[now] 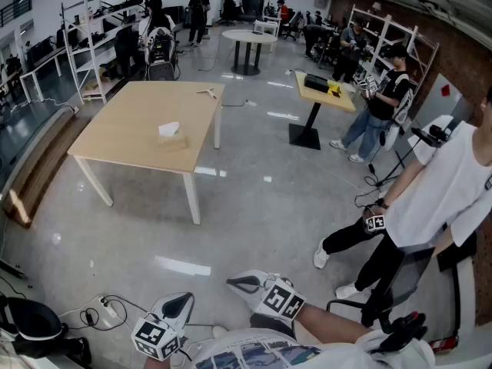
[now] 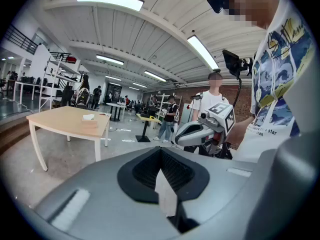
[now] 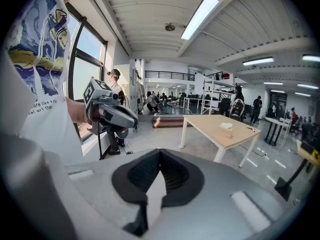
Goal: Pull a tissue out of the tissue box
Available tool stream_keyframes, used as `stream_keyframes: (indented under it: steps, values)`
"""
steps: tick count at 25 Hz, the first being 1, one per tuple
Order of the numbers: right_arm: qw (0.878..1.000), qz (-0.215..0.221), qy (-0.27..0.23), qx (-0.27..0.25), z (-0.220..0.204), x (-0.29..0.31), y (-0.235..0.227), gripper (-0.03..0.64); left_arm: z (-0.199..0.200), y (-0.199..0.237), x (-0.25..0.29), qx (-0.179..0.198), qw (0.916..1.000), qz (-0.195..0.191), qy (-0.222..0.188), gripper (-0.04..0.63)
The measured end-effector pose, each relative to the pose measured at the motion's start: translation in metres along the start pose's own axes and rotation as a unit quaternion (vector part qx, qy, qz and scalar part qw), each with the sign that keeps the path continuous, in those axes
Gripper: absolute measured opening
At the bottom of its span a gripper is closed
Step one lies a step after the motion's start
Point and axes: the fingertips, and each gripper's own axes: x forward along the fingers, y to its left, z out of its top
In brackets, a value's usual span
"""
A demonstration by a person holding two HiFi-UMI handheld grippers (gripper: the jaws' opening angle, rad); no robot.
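- The left gripper (image 2: pixel 161 153) was clenched, its jaws meeting at the tip with nothing between them. It was held low and close to the person's body.
- The right gripper (image 3: pixel 159 155) was likewise clenched and empty, held just beside the left gripper.
- Neither gripper touched anything. Both hung over the grey floor (image 1: pixel 254 214), well apart from the table.
- The tissue box (image 1: pixel 172 140) stood near the middle of the wooden table (image 1: pixel 123 129), across the floor from the person. A white tissue (image 1: pixel 168 128) stood up out of its top.
- Assessment: no part of the task was done. The walk to the table, the opening of a gripper, the grasp on the tissue and the pull all remained.
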Motion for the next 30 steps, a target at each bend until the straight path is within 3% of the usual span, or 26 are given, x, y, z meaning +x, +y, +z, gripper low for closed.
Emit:
stream_keyframes:
  steps: [5, 15, 22, 25, 30]
  values:
    - [1.000, 0.007, 0.001, -0.010, 0.002, -0.003, 0.018, 0.003, -0.005, -0.009, -0.014, 0.003, 1.0000, 0.009, -0.001, 0.005]
    - [1.000, -0.004, 0.014, 0.014, -0.008, -0.010, 0.029, 0.003, -0.013, -0.018, -0.011, 0.008, 0.9997, -0.019, 0.009, 0.005]
    - [0.999, -0.027, 0.014, 0.018, -0.002, -0.026, 0.016, 0.003, 0.008, -0.021, 0.001, 0.028, 0.9990, -0.034, -0.003, 0.005]
    - [0.999, -0.026, 0.010, 0.022, 0.001, -0.022, 0.006, 0.003, 0.013, -0.016, 0.008, 0.027, 0.9992, -0.031, -0.002, 0.005]
    - [0.999, -0.002, 0.013, 0.035, -0.014, -0.010, 0.025, 0.003, -0.010, -0.016, -0.008, 0.009, 0.9997, -0.011, 0.018, 0.005]
